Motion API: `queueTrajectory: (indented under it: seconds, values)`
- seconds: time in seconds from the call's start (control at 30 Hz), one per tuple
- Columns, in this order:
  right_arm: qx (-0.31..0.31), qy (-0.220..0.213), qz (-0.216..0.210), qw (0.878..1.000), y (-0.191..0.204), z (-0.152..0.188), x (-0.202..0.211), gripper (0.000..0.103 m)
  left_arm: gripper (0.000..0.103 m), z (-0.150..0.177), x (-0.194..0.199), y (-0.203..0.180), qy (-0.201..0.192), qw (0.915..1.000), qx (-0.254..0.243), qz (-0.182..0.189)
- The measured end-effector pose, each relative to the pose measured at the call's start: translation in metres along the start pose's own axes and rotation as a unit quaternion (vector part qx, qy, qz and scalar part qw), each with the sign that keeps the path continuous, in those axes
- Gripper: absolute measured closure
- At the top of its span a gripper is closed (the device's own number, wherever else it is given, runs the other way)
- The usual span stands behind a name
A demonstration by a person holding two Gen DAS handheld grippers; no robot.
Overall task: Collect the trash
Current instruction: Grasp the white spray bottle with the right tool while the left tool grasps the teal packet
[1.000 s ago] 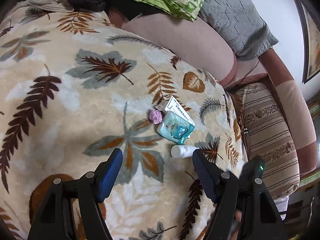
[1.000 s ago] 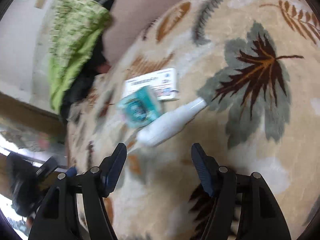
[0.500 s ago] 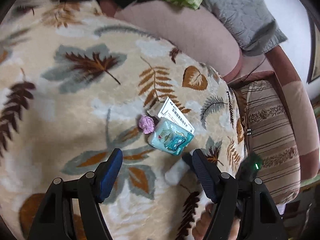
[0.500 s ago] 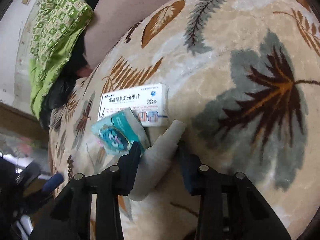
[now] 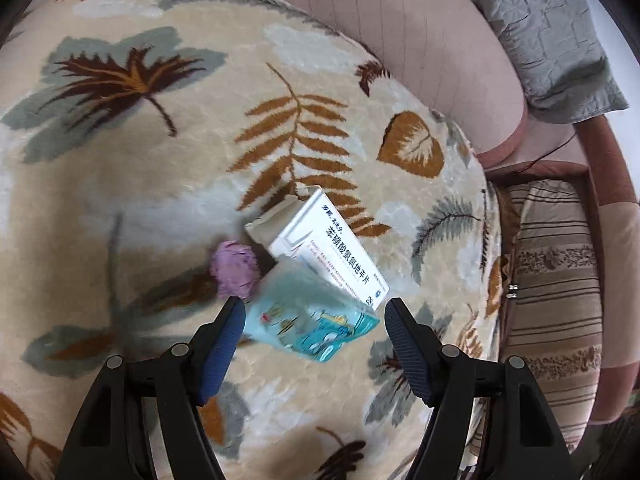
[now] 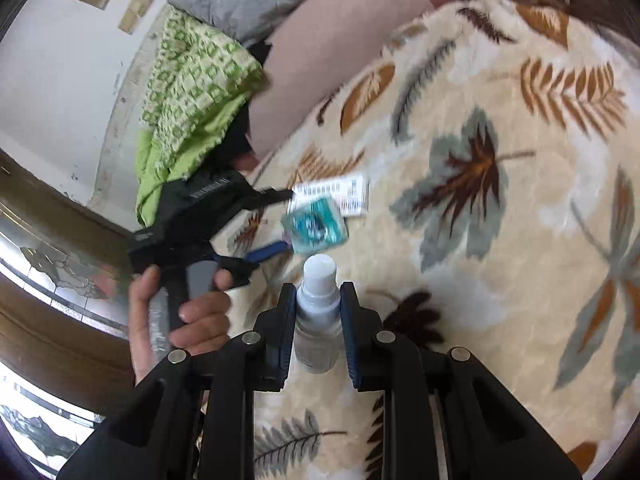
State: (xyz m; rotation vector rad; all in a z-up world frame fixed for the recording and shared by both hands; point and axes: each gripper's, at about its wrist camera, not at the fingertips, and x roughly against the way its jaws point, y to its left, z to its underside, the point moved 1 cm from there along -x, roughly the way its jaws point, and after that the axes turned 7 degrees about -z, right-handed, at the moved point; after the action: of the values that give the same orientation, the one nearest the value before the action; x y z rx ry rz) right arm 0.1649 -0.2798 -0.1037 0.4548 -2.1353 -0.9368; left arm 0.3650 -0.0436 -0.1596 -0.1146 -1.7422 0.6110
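Note:
On the leaf-patterned blanket (image 5: pixel 160 184) lie a teal tissue packet (image 5: pixel 312 324), a white medicine box (image 5: pixel 332 252) and a purple crumpled wad (image 5: pixel 234 274), all close together. My left gripper (image 5: pixel 314 316) is open, its blue pads on either side of the teal packet, just above it. My right gripper (image 6: pixel 318 300) is shut on a small white bottle (image 6: pixel 318 304) and holds it lifted off the blanket. In the right wrist view the left gripper (image 6: pixel 264 216) shows at the packet (image 6: pixel 316 226) and box (image 6: pixel 340 196).
A pink cushion (image 5: pixel 420 48) and a grey quilted cloth (image 5: pixel 552 24) lie behind the trash. A striped cushion (image 5: pixel 556 280) is at the right past the blanket's edge. A green cloth (image 6: pixel 188 92) lies by the wall.
My right gripper has lifted the white bottle away from the pile. My left gripper has moved forward and down until its pads flank the teal packet.

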Motion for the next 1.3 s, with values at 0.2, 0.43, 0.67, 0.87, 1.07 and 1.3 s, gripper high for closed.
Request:
queueTrajectory:
  seconds: [0.2, 0.43, 0.67, 0.87, 1.07, 1.3]
  values:
    - [-0.001, -0.016, 0.014, 1.000, -0.011, -0.011, 0.009, 0.082, 0.047, 0.014, -0.018, -0.020, -0.016, 0.9967, -0.028, -0.074]
    - [-0.005, -0.035, 0.005, 0.999, -0.015, -0.019, 0.025, 0.082, 0.103, 0.027, -0.004, 0.002, -0.006, 0.9995, -0.012, -0.029]
    - [0.003, -0.041, -0.003, 0.999, -0.011, -0.014, 0.029, 0.082, 0.103, 0.050, 0.052, 0.019, -0.032, 0.9987, -0.037, 0.014]
    - [0.031, -0.031, -0.004, 0.999, 0.001, -0.008, 0.024, 0.082, 0.031, 0.040, 0.044, 0.019, -0.017, 0.9992, -0.036, 0.004]
    - [0.025, -0.027, -0.005, 0.999, -0.004, -0.010, 0.026, 0.082, 0.031, 0.023, 0.030, 0.037, -0.053, 0.9920, -0.075, -0.087]
    - [0.019, -0.014, -0.023, 0.999, -0.004, -0.010, 0.026, 0.082, 0.031, 0.034, 0.001, 0.020, -0.025, 0.9781, -0.201, -0.050]
